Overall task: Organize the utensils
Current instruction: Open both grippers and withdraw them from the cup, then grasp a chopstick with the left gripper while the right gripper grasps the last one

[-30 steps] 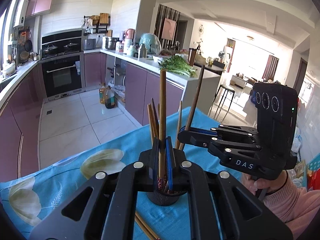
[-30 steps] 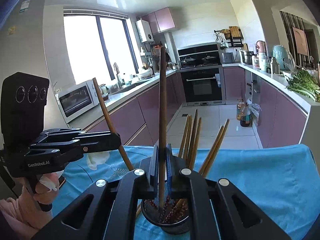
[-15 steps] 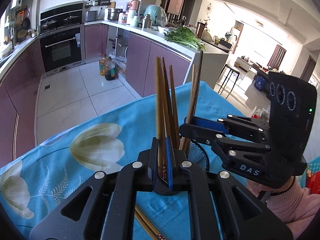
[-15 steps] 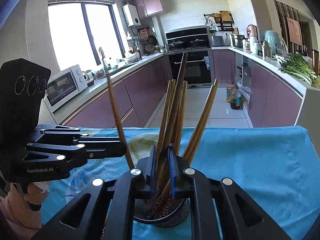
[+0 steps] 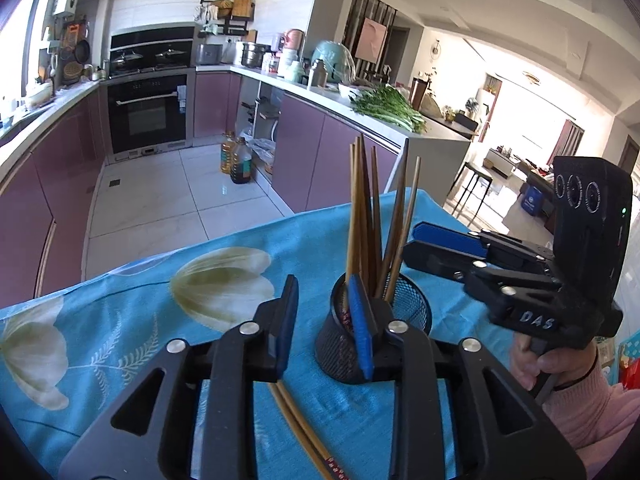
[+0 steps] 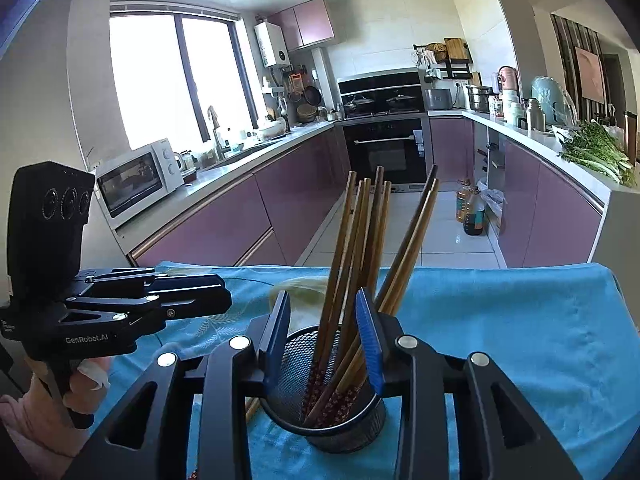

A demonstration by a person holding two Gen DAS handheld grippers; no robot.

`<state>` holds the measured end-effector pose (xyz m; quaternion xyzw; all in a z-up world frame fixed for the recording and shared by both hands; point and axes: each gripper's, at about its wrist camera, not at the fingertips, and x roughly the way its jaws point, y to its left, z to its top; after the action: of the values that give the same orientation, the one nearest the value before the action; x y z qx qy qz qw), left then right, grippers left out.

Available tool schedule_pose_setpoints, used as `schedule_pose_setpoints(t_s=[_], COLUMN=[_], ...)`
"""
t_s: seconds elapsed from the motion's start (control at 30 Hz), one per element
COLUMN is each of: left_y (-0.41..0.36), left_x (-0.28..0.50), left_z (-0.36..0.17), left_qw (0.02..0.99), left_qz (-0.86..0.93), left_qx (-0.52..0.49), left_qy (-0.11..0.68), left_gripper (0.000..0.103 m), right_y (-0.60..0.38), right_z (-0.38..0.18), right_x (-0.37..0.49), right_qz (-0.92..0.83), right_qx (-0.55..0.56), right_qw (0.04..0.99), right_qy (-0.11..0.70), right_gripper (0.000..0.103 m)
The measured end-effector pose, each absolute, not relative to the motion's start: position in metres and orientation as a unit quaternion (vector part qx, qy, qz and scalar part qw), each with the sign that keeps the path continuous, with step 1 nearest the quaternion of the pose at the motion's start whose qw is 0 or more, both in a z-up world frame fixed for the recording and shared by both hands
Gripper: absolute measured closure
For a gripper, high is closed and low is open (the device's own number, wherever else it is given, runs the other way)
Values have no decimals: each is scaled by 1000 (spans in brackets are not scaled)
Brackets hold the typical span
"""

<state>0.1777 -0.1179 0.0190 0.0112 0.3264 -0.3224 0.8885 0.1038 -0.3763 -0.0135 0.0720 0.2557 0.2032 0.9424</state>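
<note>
A black mesh holder (image 5: 408,306) (image 6: 296,356) stands on the blue flowered tablecloth (image 5: 132,316) with several brown chopsticks (image 5: 362,216) (image 6: 366,248) upright in it. My left gripper (image 5: 324,324) is open and empty, just left of the holder and a little above the table. My right gripper (image 6: 324,336) is open and empty, its jaws standing either side of the chopsticks above the holder's rim. Two loose chopsticks (image 5: 304,436) lie on the cloth under my left gripper. Each gripper shows in the other's view, the right (image 5: 444,246) and the left (image 6: 192,300).
The tablecloth's far edge (image 6: 480,268) drops to the kitchen floor. Purple cabinets, an oven (image 5: 148,112), a microwave (image 6: 136,182) and greens (image 5: 388,108) on the counter stand well beyond the table. Oil bottles (image 5: 236,158) sit on the floor.
Both grippers held a chopstick upright over the holder, lowered it in, then opened. The chopsticks now rest in the holder and both grippers are empty.
</note>
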Motion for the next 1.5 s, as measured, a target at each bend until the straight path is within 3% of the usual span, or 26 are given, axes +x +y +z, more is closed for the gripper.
schedule_pose_setpoints(t_s=[0.07, 0.23, 0.73, 1.5], left_y=[-106, -84, -63, -65], left_x=[170, 155, 133, 118], left_z=[16, -1, -93, -104], left_qw=[894, 897, 870, 863], left_qz=[-314, -295, -247, -259], left_qx=[12, 19, 40, 40], left_qy=[321, 330, 424, 432], left_gripper=[71, 66, 66, 65], right_y=[-372, -353, -299, -279], right_z=[-11, -19, -118, -123], right_x=[94, 71, 69, 53], right_qz=[222, 268, 286, 250], right_qx=[69, 51, 56, -1], right_qw=[940, 926, 864, 868], right_qy=[252, 261, 411, 430], right_gripper=[65, 64, 64, 74])
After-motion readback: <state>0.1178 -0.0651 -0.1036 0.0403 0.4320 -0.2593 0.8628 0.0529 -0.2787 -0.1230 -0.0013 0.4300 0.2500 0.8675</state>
